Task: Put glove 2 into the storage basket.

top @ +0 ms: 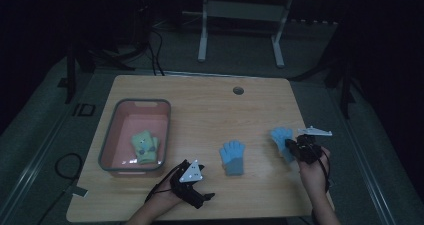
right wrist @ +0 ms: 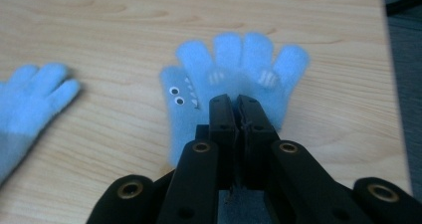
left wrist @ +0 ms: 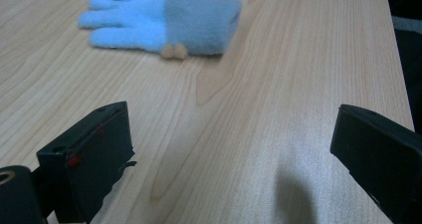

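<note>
High view first: a pair of green gloves (top: pixel 145 147) is already sitting in the pink tub (top: pixel 111 135) at the left of the worktop (top: pixel 210 110), so that bit can be counted as done. Two blue gloves are left outside it. One blue glove with the grey cuff (top: pixel 233 156) is lying flat near the middle, untouched. The other blue glove (top: pixel 282 141) is over by the right edge, pinched by the right tongs (top: pixel 291 146), and it looks partly lifted, though that's hard to call in this dim light. The left tongs (top: pixel 207 197) are parked low near the front edge, between tub and middle glove.

Left gripper view: the jaws are spread wide with nothing between them, just bare wood, and the grey-cuffed glove (left wrist: pixel 164 21) is seen well ahead.

Right gripper view: the jaws are clamped tight on the palm end of the held glove (right wrist: pixel 234 69), little googly eyes and all, with its fingers fanned out beyond the tips. The other blue one (right wrist: pixel 30 104) is seen off to the side.

So roughly a third done, probably: both blue gloves are yet to be dropped into the tub, one of them already being gripped.
</note>
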Action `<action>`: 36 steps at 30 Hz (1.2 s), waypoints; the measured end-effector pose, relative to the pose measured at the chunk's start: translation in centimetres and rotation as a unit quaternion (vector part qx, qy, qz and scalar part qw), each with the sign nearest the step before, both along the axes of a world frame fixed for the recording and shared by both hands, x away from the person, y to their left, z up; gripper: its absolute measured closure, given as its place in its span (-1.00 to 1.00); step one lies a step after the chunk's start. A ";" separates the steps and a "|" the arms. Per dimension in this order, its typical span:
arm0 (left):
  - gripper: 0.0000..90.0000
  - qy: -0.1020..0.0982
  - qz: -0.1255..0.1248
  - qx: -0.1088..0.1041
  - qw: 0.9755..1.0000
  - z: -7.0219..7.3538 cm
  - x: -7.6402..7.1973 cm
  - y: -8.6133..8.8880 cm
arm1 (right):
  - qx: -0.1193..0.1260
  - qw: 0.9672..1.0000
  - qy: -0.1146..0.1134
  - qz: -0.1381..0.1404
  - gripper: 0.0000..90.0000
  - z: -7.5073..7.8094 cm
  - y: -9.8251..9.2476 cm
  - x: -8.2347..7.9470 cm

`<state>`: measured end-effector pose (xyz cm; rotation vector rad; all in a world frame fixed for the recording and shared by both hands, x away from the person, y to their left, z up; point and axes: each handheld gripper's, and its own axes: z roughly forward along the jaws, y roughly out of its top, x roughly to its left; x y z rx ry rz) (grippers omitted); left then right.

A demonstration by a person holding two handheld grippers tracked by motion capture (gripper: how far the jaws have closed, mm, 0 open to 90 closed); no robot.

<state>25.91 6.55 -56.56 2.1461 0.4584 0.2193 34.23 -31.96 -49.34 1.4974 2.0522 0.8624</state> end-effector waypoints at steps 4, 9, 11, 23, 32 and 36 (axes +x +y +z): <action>-0.92 0.002 0.002 -0.001 1.000 0.0 0.1 0.0 | 0.011 0.999 -0.008 -0.039 0.92 0.2 0.6 -0.9; -0.92 0.005 0.005 -0.001 1.000 0.0 0.1 0.0 | 0.002 0.997 -0.023 -0.075 0.92 -0.4 1.7 -1.9; -0.92 0.006 0.004 -0.002 1.000 0.0 0.1 -0.1 | 0.004 0.996 -0.025 -0.080 0.92 -1.1 2.2 -2.3; -0.92 0.004 0.002 0.005 1.000 0.0 0.0 -0.1 | 0.021 0.996 0.023 -0.090 0.73 -5.2 2.5 -2.3; -0.92 0.004 0.000 0.009 1.000 0.0 0.1 -0.1 | 0.017 0.997 0.020 -0.068 0.56 -4.3 2.1 -2.4; -0.92 0.002 -0.001 0.010 1.000 0.0 0.1 -0.1 | 0.014 0.999 0.014 -0.044 0.52 -3.3 2.0 -2.3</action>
